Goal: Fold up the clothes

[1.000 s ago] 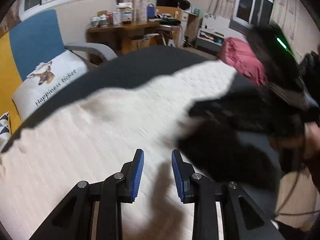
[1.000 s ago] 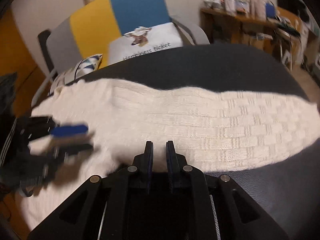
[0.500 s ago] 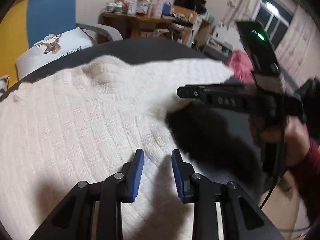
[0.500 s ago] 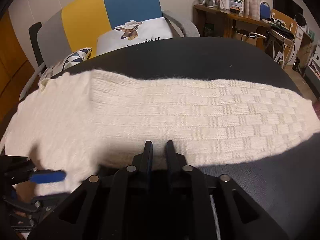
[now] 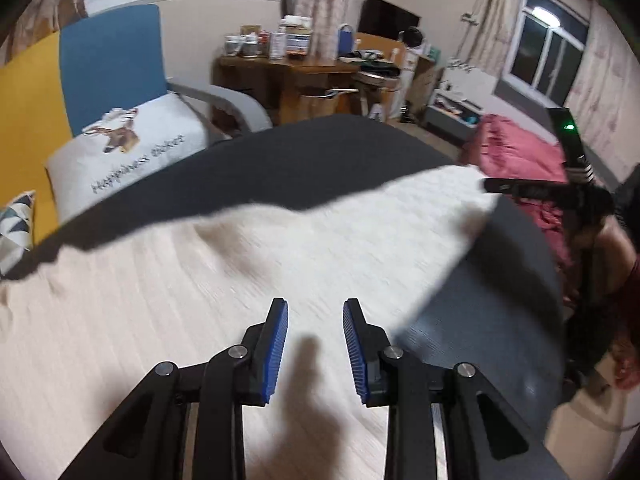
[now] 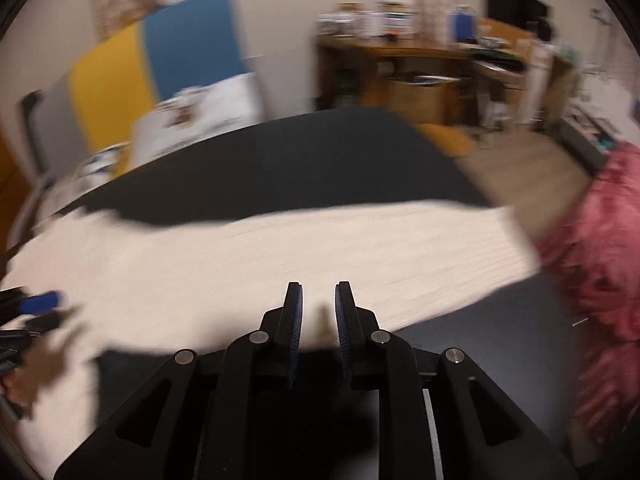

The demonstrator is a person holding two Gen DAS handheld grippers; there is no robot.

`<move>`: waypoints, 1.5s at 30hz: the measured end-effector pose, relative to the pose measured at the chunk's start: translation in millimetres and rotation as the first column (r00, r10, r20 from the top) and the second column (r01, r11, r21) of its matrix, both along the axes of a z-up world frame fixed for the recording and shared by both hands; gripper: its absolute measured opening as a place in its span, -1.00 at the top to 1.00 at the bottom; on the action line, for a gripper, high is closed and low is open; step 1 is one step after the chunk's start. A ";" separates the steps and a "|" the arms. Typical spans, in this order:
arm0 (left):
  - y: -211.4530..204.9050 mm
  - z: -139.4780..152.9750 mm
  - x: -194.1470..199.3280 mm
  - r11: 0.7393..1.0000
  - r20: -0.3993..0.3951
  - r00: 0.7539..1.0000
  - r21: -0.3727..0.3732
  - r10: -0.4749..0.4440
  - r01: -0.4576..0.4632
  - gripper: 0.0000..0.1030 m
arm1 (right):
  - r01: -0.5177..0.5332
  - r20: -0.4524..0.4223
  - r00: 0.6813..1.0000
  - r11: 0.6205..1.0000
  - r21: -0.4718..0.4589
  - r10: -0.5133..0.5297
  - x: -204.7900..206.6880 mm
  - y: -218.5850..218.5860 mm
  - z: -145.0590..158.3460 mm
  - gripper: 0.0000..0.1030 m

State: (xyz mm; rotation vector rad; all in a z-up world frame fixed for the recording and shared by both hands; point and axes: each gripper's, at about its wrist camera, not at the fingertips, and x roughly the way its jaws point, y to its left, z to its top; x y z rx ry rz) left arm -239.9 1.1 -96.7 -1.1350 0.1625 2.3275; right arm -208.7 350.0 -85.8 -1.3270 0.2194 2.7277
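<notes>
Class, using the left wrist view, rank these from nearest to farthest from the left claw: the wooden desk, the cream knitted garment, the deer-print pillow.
1. Cream knitted garment: directly under and ahead of the left claw, on the dark surface.
2. Deer-print pillow: beyond the garment, to the left, against the blue backrest.
3. Wooden desk: farthest, at the back wall.

Sweater (image 5: 224, 280) flat on table (image 5: 320, 152); chair (image 5: 108, 68) behind, desk (image 5: 288, 68) probably farther back.

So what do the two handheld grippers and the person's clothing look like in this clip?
The left gripper has black angular linkage arms with silver pivot pins and ribbed blue pads on its fingers. The right gripper is built the same in black, its pads looking dark blue. Seen from the left, its body carries a green light. A dark red sleeve shows at the edge.
</notes>
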 end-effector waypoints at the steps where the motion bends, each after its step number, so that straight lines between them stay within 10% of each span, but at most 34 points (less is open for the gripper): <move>1: -2.1 -6.0 -10.8 1.000 0.003 1.000 -0.022 0.018 -0.018 0.45 | 0.030 0.016 0.999 1.000 0.002 -0.030 -7.4 15.9 -2.8 0.64; 9: 1.6 -42.4 -46.1 0.996 0.091 0.994 -0.066 0.058 -0.052 0.44 | 0.077 0.114 0.991 0.997 -0.030 -0.073 -14.8 70.8 -35.6 0.64; 11: 4.6 -36.7 -43.8 0.996 0.079 0.996 -0.081 0.044 -0.037 0.44 | 0.091 0.072 0.994 0.983 -0.158 -0.080 -1.4 84.8 -31.9 0.64; 14: 12.8 -23.1 -37.8 0.998 0.045 0.999 -0.053 -0.017 0.019 0.44 | 0.077 -0.064 0.992 0.909 -0.410 -0.112 25.3 121.3 -19.5 0.36; 16: 23.7 -15.1 -33.0 0.997 0.014 0.998 -0.054 -0.057 0.058 0.44 | 0.016 -0.135 0.984 0.825 -0.565 -0.112 38.4 148.2 -20.6 -0.25; 21: 62.9 1.9 -24.2 0.987 0.000 0.987 -0.013 -0.159 0.159 0.45 | -0.007 -0.133 0.979 0.630 -0.776 -0.153 29.7 201.1 -51.3 -0.34; 25: 103.9 1.9 -17.6 0.966 -0.003 0.967 -0.036 -0.255 0.255 0.45 | 0.010 -0.097 0.985 0.608 -0.794 -0.143 13.4 210.2 -69.8 -0.34; 36: 201.9 -19.9 -29.2 0.928 0.050 0.932 -0.092 -0.359 0.362 0.44 | -0.147 -0.070 0.988 0.666 -0.732 0.141 -1.5 189.7 -54.8 -0.34; 39: 214.1 -27.8 -33.3 0.922 0.065 0.929 -0.116 -0.364 0.370 0.45 | -0.173 0.014 0.972 0.755 -0.633 0.234 -16.5 172.6 -48.7 -0.34; 41: 217.0 -35.5 -33.9 0.919 0.076 0.929 -0.134 -0.363 0.370 0.44 | -0.171 0.081 0.964 0.820 -0.546 0.255 -22.6 165.0 -47.1 -0.08; 43: 215.9 -39.8 -32.9 0.922 0.076 0.931 -0.127 -0.358 0.365 0.44 | -0.159 0.143 0.959 0.880 -0.446 0.246 -23.2 157.8 -45.2 0.80; 45: 212.4 -41.0 -31.4 0.929 0.070 0.935 -0.110 -0.348 0.354 0.44 | -0.149 0.170 0.958 0.906 -0.397 0.232 -21.3 153.5 -46.8 0.90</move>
